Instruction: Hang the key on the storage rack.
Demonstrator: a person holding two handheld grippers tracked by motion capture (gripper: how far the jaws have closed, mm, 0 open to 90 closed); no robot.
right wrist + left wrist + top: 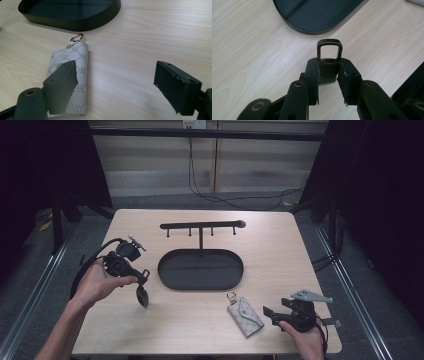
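Left gripper clamped on a black fob; right gripper wide open, holding nothing.

Fob between the left jaws, its loop poking past the tips, low centre of the left gripper view, just short of the tray. Pouch at lower left of the right gripper view, partly behind one jaw, ring toward the tray. Bare table at right, pouch near the bottom edge.

A light wooden worktop stands on grey floor. Far behind is a pale panelled wall with hanging black cables. Dark curtains close both sides.
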